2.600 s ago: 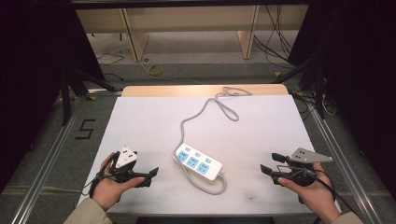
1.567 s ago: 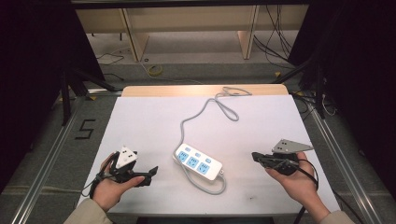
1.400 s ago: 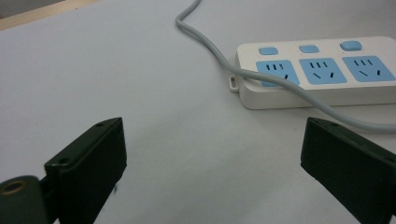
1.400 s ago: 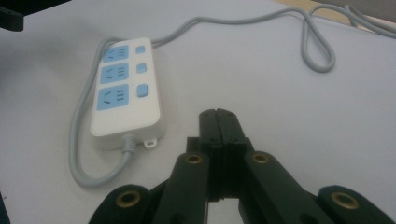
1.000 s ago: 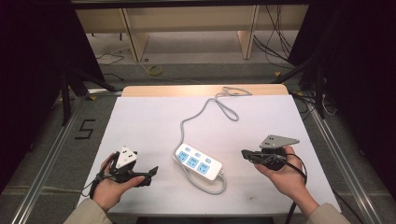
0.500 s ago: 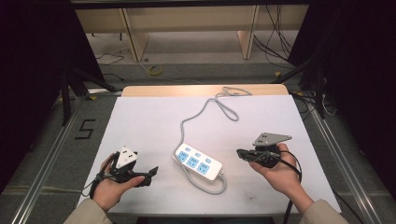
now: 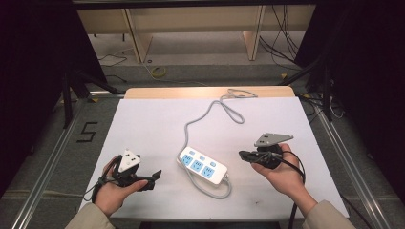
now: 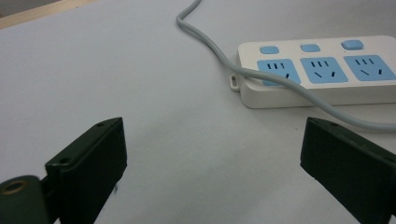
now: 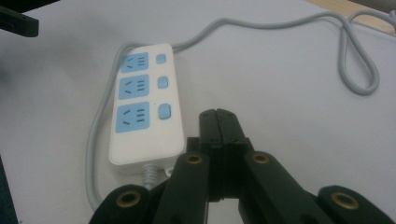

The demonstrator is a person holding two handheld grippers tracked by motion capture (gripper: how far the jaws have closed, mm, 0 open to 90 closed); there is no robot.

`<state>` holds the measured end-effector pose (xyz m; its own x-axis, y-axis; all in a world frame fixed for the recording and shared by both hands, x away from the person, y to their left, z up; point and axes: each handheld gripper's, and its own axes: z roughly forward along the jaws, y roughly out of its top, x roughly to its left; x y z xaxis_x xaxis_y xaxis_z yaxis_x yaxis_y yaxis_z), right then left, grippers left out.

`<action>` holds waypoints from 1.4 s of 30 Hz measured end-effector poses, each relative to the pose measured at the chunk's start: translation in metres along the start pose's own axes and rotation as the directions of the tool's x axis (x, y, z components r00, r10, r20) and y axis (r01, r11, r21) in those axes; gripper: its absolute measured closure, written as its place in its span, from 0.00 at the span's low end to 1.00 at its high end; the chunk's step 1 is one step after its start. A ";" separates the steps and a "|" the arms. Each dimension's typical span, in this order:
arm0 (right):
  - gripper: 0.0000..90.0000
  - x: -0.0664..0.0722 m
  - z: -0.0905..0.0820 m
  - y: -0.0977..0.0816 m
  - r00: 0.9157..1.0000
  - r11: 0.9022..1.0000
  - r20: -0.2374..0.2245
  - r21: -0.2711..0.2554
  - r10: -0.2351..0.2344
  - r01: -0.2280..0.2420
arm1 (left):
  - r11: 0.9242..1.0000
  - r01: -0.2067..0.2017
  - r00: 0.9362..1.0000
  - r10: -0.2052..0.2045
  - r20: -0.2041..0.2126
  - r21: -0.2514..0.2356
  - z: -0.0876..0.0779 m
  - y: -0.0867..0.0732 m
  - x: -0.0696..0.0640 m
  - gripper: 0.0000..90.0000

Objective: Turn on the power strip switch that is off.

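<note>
My right hand-held gripper [image 7: 244, 155] has its two black jaws pressed flat together with nothing between them; it hovers just beside the white plastic power strip with three pale blue sockets and three blue push-buttons [image 7: 203, 165], pointing at the strip's button side; my left hand-held gripper [image 7: 154, 174] rests low near the front of the table with its jaws spread wide and empty, well apart from the strip.

The strip lies flat near the middle of the white-covered table [image 7: 143, 119], set at a slant; its grey rubber-sheathed cord [image 7: 206, 112] leaves the near end, curls round the strip's side and runs away to a loose loop by the far wooden edge; in the left gripper view one run of cord [image 8: 280, 84] lies across a corner of the strip's top.

I judge the strip to be light and rigid, with a smooth, rather slippery shell, so it would slide on the table if nudged from the side; the cord is limp and will drag or tug the strip when pulled. The firmest hold would be across the strip's short width, on the two long side walls, clear of the buttons [image 9: 163, 112]; for pressing a button, closed jaw tips from above should do, with the other gripper steadying the body.
</note>
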<state>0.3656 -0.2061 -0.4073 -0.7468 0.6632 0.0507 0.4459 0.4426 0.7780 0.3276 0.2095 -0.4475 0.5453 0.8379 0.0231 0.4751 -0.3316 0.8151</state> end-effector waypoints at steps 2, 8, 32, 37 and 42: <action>1.00 0.000 0.001 0.001 1.000 1.000 -0.001 0.001 -0.003 0.003 | 1.000 0.000 1.000 0.000 0.000 0.000 0.000 0.000 0.000 0.08; 1.00 0.001 0.003 0.004 1.000 1.000 -0.003 0.012 -0.006 0.006 | 1.000 -0.001 1.000 0.001 0.000 -0.001 0.000 0.000 0.000 0.08; 1.00 0.006 0.013 0.016 1.000 0.998 -0.017 0.060 -0.023 0.024 | 1.000 0.000 1.000 0.000 0.000 0.002 0.000 0.000 0.001 0.08; 1.00 0.007 0.015 0.018 1.000 0.997 -0.016 0.067 -0.022 0.023 | 1.000 0.001 1.000 -0.001 -0.001 0.000 0.000 0.000 0.001 0.08; 1.00 0.007 0.016 0.020 1.000 0.997 -0.015 0.073 -0.021 0.022 | 1.000 0.004 1.000 -0.004 -0.002 -0.002 0.000 0.000 0.000 0.08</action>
<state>0.3777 -0.1828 -0.4015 -0.7633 0.6445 0.0438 0.4643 0.5003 0.7308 0.3281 0.2098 -0.4473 0.5419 0.8402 0.0213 0.4757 -0.3275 0.8164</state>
